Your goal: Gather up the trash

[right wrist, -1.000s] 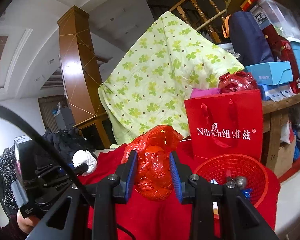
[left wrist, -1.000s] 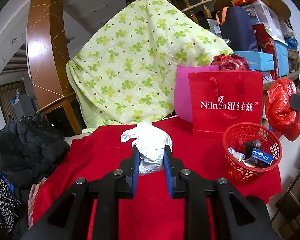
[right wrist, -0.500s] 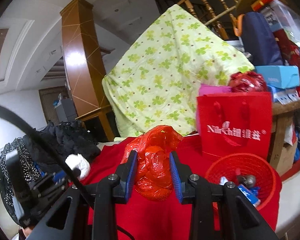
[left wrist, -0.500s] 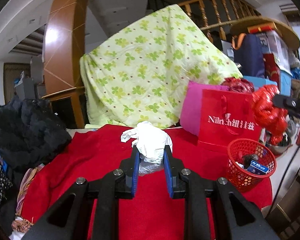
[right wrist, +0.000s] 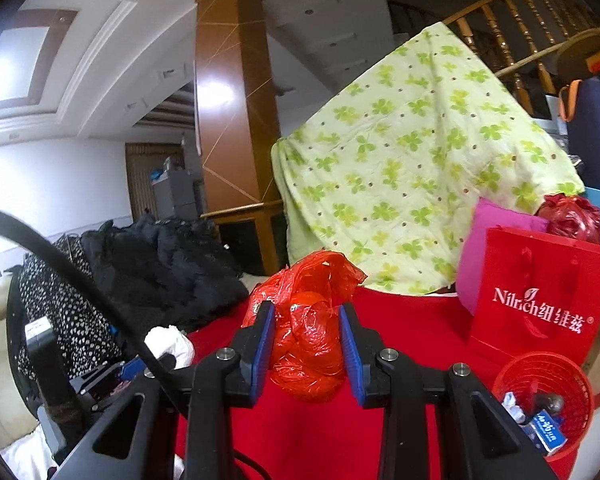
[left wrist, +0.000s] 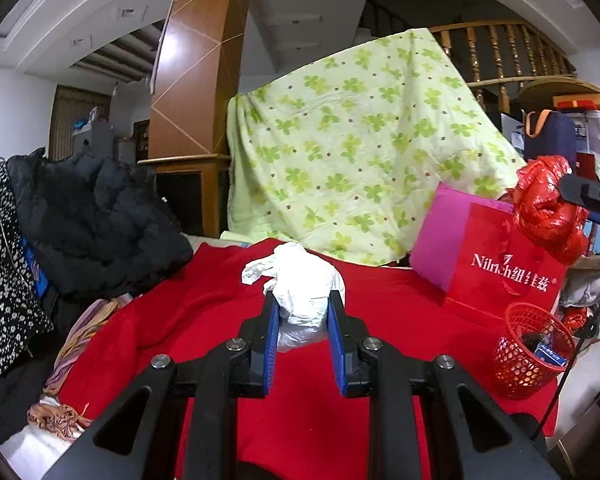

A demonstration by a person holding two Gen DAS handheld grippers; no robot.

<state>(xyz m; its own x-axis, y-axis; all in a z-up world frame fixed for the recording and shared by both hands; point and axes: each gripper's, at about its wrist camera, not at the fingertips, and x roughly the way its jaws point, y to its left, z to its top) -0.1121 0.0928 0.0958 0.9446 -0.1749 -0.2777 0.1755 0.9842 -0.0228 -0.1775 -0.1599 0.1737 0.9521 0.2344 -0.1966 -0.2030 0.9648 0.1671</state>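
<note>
My left gripper is shut on a crumpled white plastic bag and holds it above the red cloth. My right gripper is shut on a crumpled red plastic bag, also lifted; this bag shows at the right of the left wrist view. The white bag shows low left in the right wrist view. A red mesh basket with several bits of trash stands at the cloth's right edge, and shows in the right wrist view.
A red gift bag and a pink bag stand behind the basket. A green clover quilt hangs at the back. Dark clothes pile at the left. Shelves with boxes are at the far right.
Both grippers have pulled back and up from the basket, still holding their bags. The basket and gift bag now sit farther right and smaller in both views.
</note>
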